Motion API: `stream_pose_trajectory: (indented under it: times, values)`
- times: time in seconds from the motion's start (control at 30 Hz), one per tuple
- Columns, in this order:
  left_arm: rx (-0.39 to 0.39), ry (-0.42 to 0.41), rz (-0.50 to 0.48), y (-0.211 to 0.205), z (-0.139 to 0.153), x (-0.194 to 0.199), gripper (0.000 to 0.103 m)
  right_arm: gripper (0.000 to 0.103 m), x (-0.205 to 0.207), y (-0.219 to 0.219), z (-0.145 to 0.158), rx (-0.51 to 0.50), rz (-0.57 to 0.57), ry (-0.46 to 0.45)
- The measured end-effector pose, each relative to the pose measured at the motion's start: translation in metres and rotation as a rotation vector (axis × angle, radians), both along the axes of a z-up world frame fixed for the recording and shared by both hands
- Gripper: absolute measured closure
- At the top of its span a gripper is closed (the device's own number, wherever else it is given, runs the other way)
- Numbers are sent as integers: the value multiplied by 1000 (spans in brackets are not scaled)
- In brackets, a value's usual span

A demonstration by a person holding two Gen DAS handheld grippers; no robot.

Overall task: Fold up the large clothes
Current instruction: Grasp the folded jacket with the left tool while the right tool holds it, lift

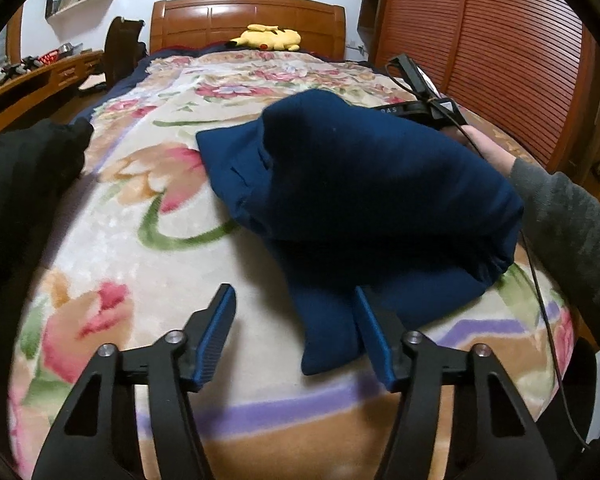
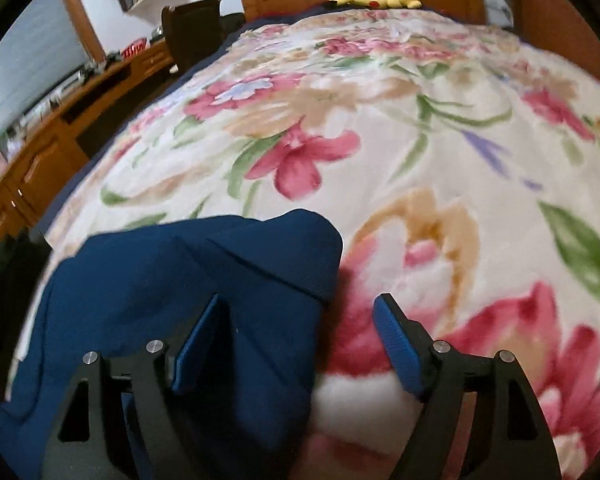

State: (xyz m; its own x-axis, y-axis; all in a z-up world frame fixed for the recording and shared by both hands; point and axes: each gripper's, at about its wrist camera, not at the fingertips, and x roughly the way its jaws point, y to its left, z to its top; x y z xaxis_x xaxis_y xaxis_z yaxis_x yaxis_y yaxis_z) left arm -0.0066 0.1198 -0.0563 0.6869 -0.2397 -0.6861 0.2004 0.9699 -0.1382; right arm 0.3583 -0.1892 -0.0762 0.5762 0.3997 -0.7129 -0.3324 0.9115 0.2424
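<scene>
Floral blanket (image 1: 140,248) on bed | navy garment (image 1: 360,200) bunched near foot edge | your left gripper (image 1: 296,336) and right gripper (image 2: 300,344): jaws spread, holding nothing.

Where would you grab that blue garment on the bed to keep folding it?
Probably the loose corner flap of the blue garment lying flat near the open left gripper, approached low from the foot of the bed. It is thin and sticks out from the bulky folded mound, so two fingers could close on it. The right gripper is open too.
</scene>
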Motion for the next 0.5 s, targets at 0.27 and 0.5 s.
stream_pose_trajectory:
  times: [0.27, 0.5]
  values:
    - [-49, 39, -59, -9, -2, 0, 88, 88, -8, 4, 4, 66, 112, 35]
    - [-93, -38, -29, 5, 21, -15, 96, 96, -49, 21, 57, -52, 92, -186]
